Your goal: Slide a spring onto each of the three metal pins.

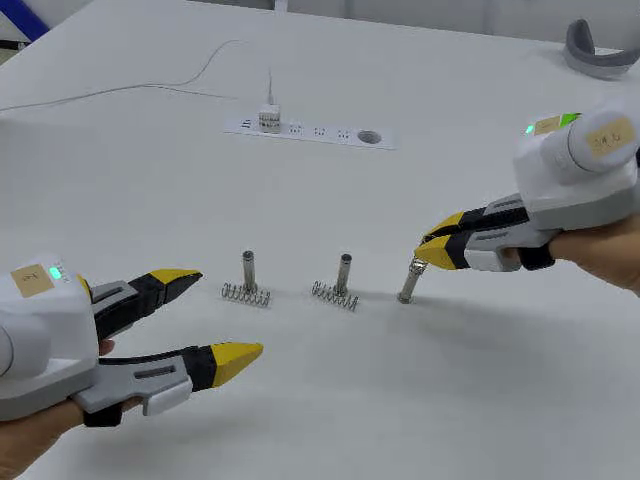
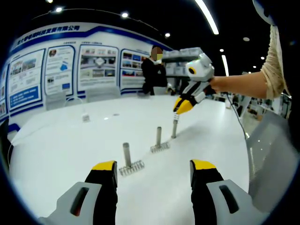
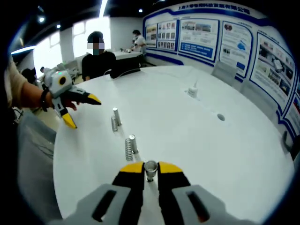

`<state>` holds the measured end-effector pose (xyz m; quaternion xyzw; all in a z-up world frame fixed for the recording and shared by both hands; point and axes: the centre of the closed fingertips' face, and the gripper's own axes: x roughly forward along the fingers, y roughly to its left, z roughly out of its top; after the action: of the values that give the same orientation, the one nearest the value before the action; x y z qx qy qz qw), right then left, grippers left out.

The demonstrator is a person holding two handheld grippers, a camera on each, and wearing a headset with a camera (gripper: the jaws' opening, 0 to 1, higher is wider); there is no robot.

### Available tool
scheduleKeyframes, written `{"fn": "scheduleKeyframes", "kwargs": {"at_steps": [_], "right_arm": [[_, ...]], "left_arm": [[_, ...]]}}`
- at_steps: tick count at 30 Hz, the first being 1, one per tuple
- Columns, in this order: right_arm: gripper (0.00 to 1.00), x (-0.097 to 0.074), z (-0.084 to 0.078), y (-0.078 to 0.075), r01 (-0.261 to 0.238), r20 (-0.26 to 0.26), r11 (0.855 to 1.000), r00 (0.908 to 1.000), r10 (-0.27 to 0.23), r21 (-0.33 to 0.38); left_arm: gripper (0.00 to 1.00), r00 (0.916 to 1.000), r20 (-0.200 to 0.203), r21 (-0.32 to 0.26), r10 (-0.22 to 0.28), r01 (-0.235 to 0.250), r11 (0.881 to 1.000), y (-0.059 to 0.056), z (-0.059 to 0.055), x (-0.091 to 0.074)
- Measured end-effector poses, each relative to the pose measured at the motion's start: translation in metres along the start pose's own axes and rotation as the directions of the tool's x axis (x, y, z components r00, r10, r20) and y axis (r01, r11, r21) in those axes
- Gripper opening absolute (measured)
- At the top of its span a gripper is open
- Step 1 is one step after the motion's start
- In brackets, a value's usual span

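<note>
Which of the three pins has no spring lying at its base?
The rightmost pin in the head view: it leans, and the right gripper grips a spring at its top. The left pin and middle pin stand upright beside lying springs.

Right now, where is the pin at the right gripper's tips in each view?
Head view: the pin, right of centre, rightmost of three.
Left gripper view: near centre, farthest pin.
Right gripper view: bottom centre, between the jaws.
Shared landmark: white adapter on the power strip.
</note>
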<state>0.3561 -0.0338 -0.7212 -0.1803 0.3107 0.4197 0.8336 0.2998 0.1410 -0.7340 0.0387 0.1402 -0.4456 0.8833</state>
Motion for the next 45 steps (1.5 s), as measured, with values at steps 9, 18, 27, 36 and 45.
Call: {"fn": "scheduleKeyframes", "kwargs": {"at_steps": [9,18,27,36,45], "right_arm": [[0.12,0.009,-0.007,0.002,0.002,-0.009,1.000,1.0000,-0.002,-0.004],[0.12,0.019,-0.016,0.002,0.003,-0.023,1.000,0.9997,-0.003,0.012],[0.12,0.026,-0.025,0.002,0.009,-0.033,0.999,0.9994,-0.008,0.031],[0.12,0.031,-0.031,0.000,0.013,-0.040,0.999,0.9991,-0.012,0.043],[0.13,0.032,-0.033,0.000,0.014,-0.036,0.998,0.9993,-0.012,0.054]], "left_arm": [[0.63,1.0000,-0.004,0.001,-0.005,0.005,1.000,-0.001,-0.001,0.001],[0.63,0.9999,-0.009,-0.001,-0.006,0.006,1.000,-0.002,-0.003,0.000],[0.62,0.9999,-0.012,-0.001,-0.006,0.006,1.000,-0.003,-0.004,-0.001],[0.62,0.9999,-0.011,-0.002,-0.007,0.007,1.000,-0.005,-0.004,0.000],[0.62,0.9999,-0.014,-0.004,-0.004,0.004,1.000,-0.005,-0.005,-0.001]]}}
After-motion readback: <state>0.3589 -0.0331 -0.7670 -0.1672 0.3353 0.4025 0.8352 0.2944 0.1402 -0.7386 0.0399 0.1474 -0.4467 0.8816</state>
